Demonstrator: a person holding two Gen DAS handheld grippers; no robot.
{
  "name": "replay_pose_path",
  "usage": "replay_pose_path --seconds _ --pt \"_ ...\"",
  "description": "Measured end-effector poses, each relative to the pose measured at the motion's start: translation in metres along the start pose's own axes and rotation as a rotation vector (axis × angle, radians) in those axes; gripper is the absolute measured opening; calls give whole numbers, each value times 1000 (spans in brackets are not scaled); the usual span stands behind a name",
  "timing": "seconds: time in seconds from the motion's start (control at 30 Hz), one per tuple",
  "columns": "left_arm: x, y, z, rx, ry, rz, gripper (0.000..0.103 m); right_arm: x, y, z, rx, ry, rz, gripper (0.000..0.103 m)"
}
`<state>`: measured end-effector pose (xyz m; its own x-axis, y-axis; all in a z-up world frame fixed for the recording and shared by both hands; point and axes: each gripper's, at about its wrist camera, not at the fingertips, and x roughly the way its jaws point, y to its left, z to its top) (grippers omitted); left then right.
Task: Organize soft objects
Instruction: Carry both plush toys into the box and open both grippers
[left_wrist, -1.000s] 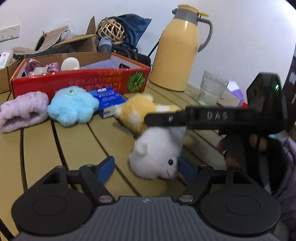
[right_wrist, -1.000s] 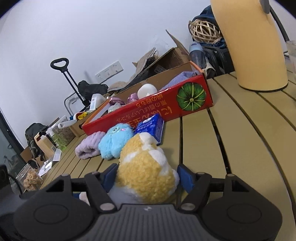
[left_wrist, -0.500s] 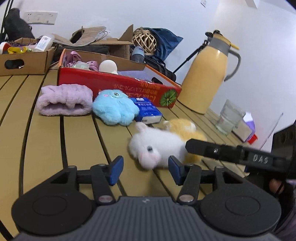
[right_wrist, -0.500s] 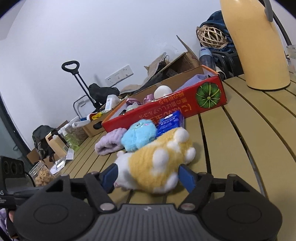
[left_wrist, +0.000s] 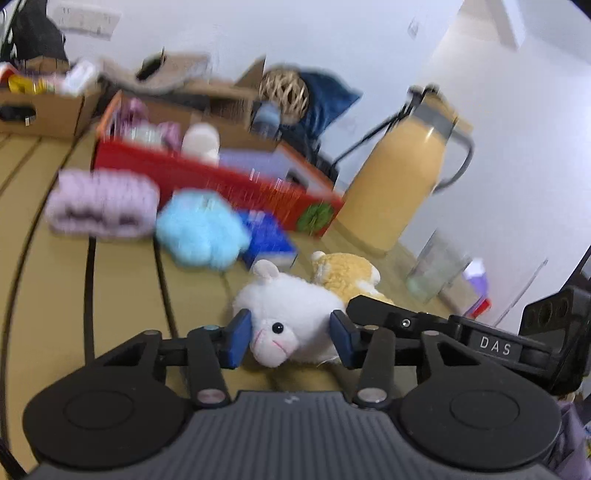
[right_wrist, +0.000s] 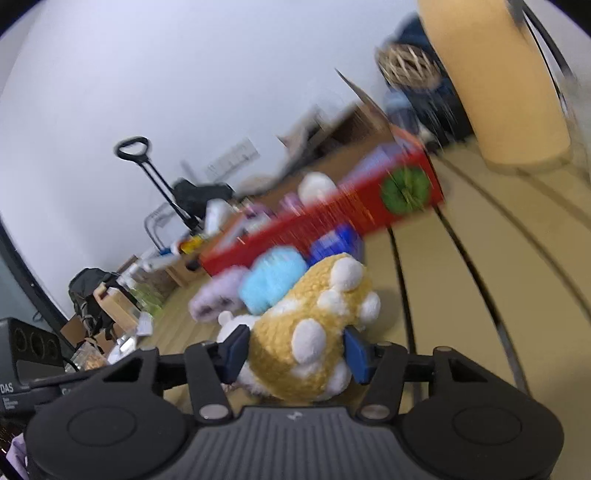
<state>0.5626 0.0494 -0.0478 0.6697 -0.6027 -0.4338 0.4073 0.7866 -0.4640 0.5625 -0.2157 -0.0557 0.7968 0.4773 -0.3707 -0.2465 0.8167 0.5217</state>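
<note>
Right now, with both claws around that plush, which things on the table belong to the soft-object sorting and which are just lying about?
Job:
white-and-yellow plush toy, between the pads of the left claw and right claw
blue plush
lilac fluffy roll
red box

Lying about:
yellow thermos jug
drinking glass
blue packet
wicker ball

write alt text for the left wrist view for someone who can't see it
The left gripper brackets a white plush toy's head on a wooden slat table, its blue pads at the plush's sides. A yellow plush lies behind; the red box beyond is motion-blurred.
</note>
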Motion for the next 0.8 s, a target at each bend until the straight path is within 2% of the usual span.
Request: replay_pose_path --seconds 0.1,0.27,0.37,0.47,0.63,0.73,0.8 --pt "-15 -2 22 -28 -85 3 47 -1 17 23 -39 -54 50 54" --pt "-9 18 91 -76 -157 59 47 51 41 97 -100 -23 116 54" --pt "17 40 138 -77 -143 140 47 109 49 141 -122 36 124 54" --pt "45 67 160 -96 -89 194 47 161 49 163 -123 107 107 54" --pt "76 95 155 -72 -19 304 48 230 30 162 -98 251 105 54" --pt "73 100 145 -37 -22 304 49 257 28 146 -130 323 54 57" --pt "67 98 143 -23 -35 300 54 265 29 136 -157 350 22 62"
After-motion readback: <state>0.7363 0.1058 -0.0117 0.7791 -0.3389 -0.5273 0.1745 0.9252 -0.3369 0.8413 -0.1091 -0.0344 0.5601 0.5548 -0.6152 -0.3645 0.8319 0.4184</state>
